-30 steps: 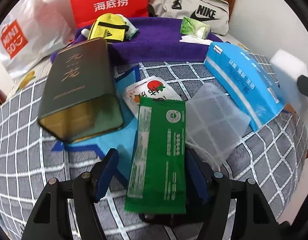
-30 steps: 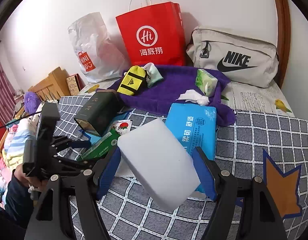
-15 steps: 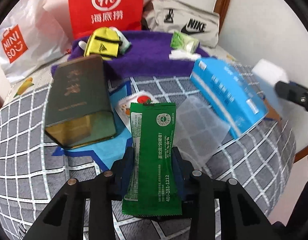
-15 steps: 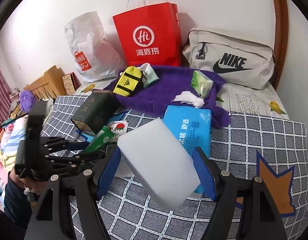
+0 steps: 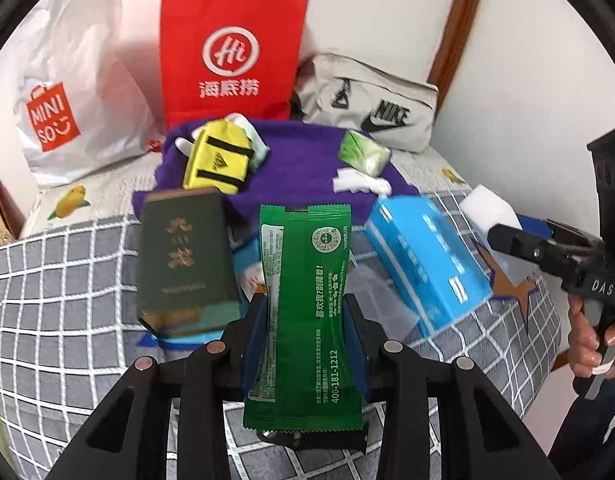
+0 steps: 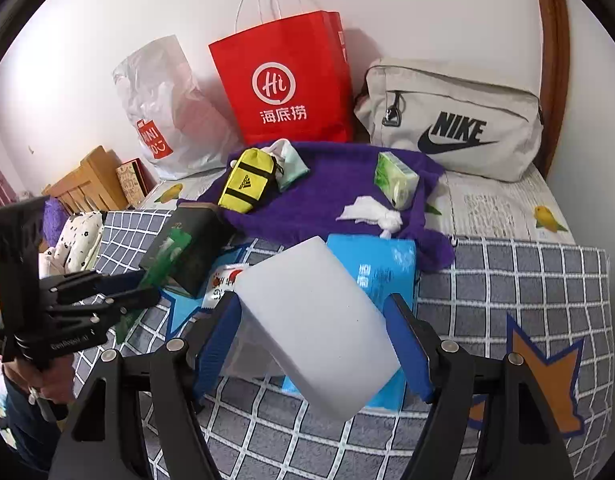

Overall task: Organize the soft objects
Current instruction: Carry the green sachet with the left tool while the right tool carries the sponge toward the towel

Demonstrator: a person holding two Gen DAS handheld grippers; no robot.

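Observation:
My left gripper (image 5: 305, 316) is shut on a green snack packet (image 5: 307, 300) and holds it upright above the checked bedspread. My right gripper (image 6: 313, 320) is shut on a white foam sponge block (image 6: 315, 324), held above a blue tissue pack (image 6: 381, 268). That sponge (image 5: 487, 208) and the right gripper show at the right of the left wrist view. A purple towel (image 6: 331, 196) at the back carries a yellow pouch (image 6: 249, 180), a green tissue packet (image 6: 395, 178) and a crumpled white tissue (image 6: 371, 214).
A dark green tin box (image 5: 183, 256) lies left of the green packet. A red paper bag (image 6: 287, 84), a white plastic bag (image 6: 167, 112) and a grey Nike bag (image 6: 455, 120) stand against the wall. A red-and-white sachet (image 6: 223, 280) and a clear plastic bag lie on the bedspread.
My left gripper closed on the green packet and lifted it off the bedspread. The right gripper kept the sponge and shifted only slightly.

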